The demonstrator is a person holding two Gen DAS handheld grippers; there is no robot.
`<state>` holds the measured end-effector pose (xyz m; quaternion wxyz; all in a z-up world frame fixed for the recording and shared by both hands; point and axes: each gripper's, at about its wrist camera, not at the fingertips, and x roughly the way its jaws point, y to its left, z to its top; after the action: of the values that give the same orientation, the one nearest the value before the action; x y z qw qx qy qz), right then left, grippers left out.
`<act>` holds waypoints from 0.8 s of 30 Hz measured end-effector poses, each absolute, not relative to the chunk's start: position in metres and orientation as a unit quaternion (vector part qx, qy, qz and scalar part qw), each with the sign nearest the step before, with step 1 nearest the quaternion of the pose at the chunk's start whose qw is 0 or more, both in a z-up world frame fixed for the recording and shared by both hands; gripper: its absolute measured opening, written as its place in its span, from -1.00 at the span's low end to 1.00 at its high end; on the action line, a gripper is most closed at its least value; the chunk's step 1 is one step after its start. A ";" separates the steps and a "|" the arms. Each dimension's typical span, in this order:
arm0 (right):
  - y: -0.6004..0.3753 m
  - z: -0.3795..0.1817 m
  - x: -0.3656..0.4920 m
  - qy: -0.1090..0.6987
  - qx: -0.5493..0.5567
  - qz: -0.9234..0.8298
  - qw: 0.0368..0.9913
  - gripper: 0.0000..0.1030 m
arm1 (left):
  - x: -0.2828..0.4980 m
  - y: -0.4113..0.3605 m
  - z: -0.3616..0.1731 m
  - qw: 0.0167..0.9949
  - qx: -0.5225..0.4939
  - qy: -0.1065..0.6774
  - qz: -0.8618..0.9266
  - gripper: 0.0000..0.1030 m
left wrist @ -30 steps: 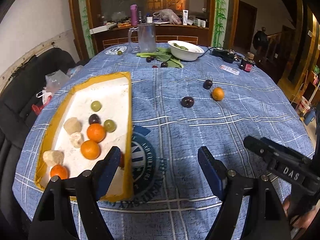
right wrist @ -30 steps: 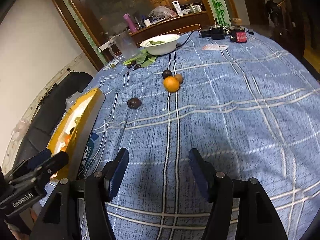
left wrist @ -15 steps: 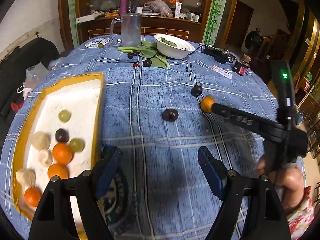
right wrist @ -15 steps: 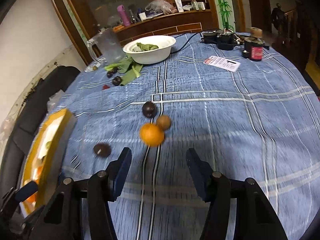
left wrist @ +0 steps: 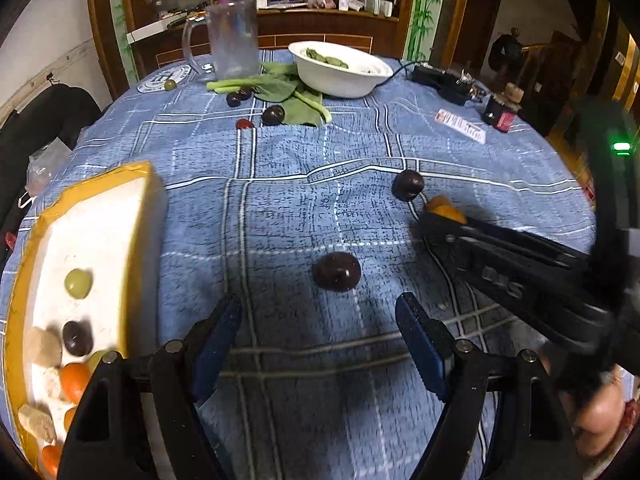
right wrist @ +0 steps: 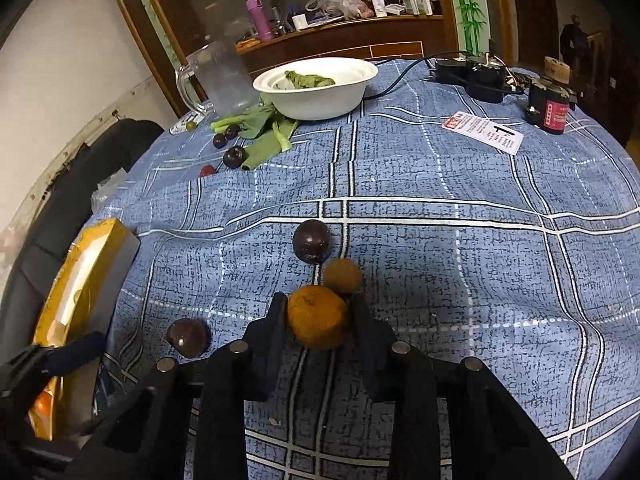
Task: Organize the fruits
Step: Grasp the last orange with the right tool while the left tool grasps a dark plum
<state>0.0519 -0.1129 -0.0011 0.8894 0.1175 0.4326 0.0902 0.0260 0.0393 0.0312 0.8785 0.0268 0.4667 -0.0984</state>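
An orange (right wrist: 318, 316) lies on the blue checked cloth between the fingers of my right gripper (right wrist: 318, 314), whose jaws are closing with both pads against it. A small brown fruit (right wrist: 342, 276) and a dark plum (right wrist: 312, 240) sit just beyond it. In the left wrist view a second dark plum (left wrist: 337, 271) lies slightly ahead of my left gripper (left wrist: 320, 322), which is open and holds nothing. The yellow-rimmed white tray (left wrist: 140, 188) at the left holds a green grape (left wrist: 78, 283), a dark plum (left wrist: 77, 337), oranges and pale lumps. The right gripper (left wrist: 440, 222) reaches in from the right.
At the far side stand a white bowl (left wrist: 340, 74) of greens, a clear pitcher (left wrist: 232, 40) and leafy stalks (left wrist: 280, 92) with small dark fruits beside them. A card (right wrist: 484, 132), a red-labelled bottle (right wrist: 552, 108) and a black power strip (right wrist: 468, 74) lie far right.
Both grippers advanced across the table. The right jaws narrowed onto the orange, which lay ahead of them earlier. The left gripper came close to the nearer dark plum, still open.
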 end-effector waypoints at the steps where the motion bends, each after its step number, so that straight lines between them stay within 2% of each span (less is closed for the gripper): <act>1: -0.115 0.000 0.051 0.430 0.121 0.092 0.890 -0.35 | 0.030 0.037 0.030 0.880 0.027 0.464 -0.097 0.51; 12: -0.135 0.010 0.042 0.419 0.167 0.099 0.887 -0.35 | 0.052 0.013 0.008 0.875 0.061 0.473 -0.084 0.46; 13: -0.137 0.012 0.041 0.416 0.170 0.098 0.888 -0.35 | 0.050 0.011 0.007 0.877 0.067 0.469 -0.084 0.14; 14: -0.138 0.013 0.040 0.415 0.172 0.098 0.888 -0.34 | 0.049 0.009 0.007 0.878 0.069 0.466 -0.085 -0.04; 15: -0.139 0.013 0.039 0.414 0.173 0.098 0.888 -0.34 | 0.048 0.009 0.008 0.879 0.068 0.464 -0.088 -0.44; 16: -0.139 0.014 0.039 0.413 0.173 0.098 0.889 -0.34 | 0.046 0.008 0.009 0.882 0.078 0.459 -0.076 -0.53; 24: -0.142 0.019 0.034 0.403 0.181 0.102 0.891 -0.34 | 0.023 0.020 0.033 0.897 0.037 0.431 -0.088 -0.54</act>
<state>0.0337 -0.1420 0.0189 0.8915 0.1809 0.4025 0.1023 0.0231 0.0199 0.0334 0.8973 0.0370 0.4311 -0.0878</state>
